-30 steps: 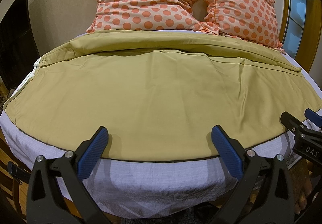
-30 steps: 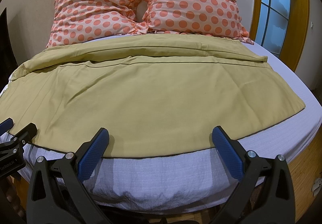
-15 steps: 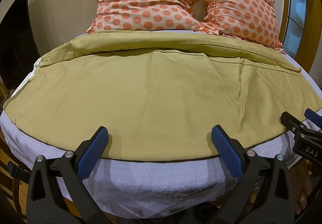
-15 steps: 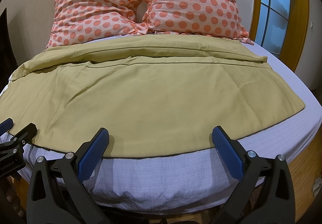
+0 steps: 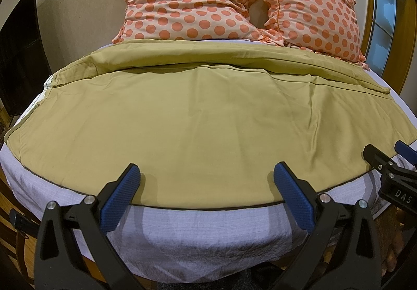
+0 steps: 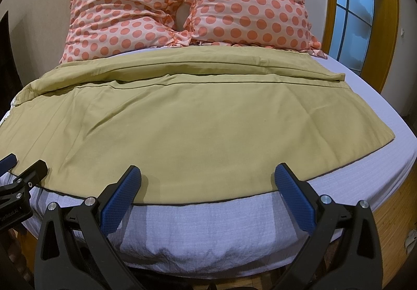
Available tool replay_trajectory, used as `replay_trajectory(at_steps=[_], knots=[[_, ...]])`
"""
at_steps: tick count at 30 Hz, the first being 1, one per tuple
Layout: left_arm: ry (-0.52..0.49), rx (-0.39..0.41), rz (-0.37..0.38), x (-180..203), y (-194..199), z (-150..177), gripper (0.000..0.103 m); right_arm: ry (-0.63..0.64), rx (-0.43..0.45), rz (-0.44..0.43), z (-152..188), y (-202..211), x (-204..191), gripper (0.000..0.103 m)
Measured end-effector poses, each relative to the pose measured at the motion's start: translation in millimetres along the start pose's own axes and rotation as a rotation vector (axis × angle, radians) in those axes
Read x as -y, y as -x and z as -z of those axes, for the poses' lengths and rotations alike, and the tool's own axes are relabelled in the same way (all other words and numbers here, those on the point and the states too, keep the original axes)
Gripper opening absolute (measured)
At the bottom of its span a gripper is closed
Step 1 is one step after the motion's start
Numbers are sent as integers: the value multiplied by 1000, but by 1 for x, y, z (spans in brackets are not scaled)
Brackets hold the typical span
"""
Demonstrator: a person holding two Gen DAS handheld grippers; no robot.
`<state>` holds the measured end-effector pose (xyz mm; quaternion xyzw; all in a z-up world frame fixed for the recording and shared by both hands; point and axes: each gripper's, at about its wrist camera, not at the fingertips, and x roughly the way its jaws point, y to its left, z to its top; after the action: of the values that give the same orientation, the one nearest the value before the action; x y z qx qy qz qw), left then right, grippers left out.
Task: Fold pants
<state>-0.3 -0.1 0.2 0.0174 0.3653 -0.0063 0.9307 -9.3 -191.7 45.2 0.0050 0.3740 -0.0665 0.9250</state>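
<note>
Wide olive-tan pants [image 5: 203, 120] lie spread flat across the bed, with a folded layer along the far edge by the pillows. They also show in the right wrist view [image 6: 182, 128]. My left gripper [image 5: 206, 175] is open and empty, its blue pads just over the pants' near hem. My right gripper [image 6: 207, 175] is open and empty at the same hem, further right. Each gripper shows at the edge of the other's view: the right one [image 5: 391, 167], the left one [image 6: 18, 180].
The bed has a white sheet [image 5: 198, 232] that hangs over the near edge. Two orange polka-dot pillows [image 5: 192, 0] [image 6: 250, 0] lean on the back wall. A window [image 6: 354, 11] with a wood frame is on the right. A dark cabinet [image 5: 18, 60] stands left.
</note>
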Motion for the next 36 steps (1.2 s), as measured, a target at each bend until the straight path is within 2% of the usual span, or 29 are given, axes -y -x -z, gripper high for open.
replay_trajectory(at_steps=[10, 16, 18, 21, 23, 25, 27, 30, 31, 34, 36], knots=[[-9, 0, 9, -1, 7, -8, 101, 17, 30, -12, 1, -1, 0, 102], [-29, -29, 16, -4, 3, -12, 101, 28, -25, -47, -12, -8, 9, 102], [-38, -13, 0, -6, 4, -18, 101, -20, -20, -61, -32, -8, 25, 102], [-54, 37, -35, -10, 4, -45, 101, -104, 25, -1, -90, -16, 55, 102], [-61, 67, -48, -13, 2, -62, 101, -167, 30, 59, -135, -36, 76, 102], [-69, 93, -61, -15, -3, -82, 101, -240, -14, 116, -176, -73, 97, 95], [-75, 107, -67, -17, -8, -98, 101, -329, -89, 159, -211, -121, 116, 74], [-86, 124, -76, -20, -20, -121, 101, -433, -172, 218, -238, -180, 137, 62], [-90, 127, -80, -21, -25, -129, 101, -460, -198, 263, -247, -201, 145, 59], [-95, 136, -82, -24, -35, -141, 101, -520, -251, 390, -260, -246, 166, 58], [-89, 136, -77, -27, -41, -145, 101, -569, -290, 420, -260, -265, 176, 58]])
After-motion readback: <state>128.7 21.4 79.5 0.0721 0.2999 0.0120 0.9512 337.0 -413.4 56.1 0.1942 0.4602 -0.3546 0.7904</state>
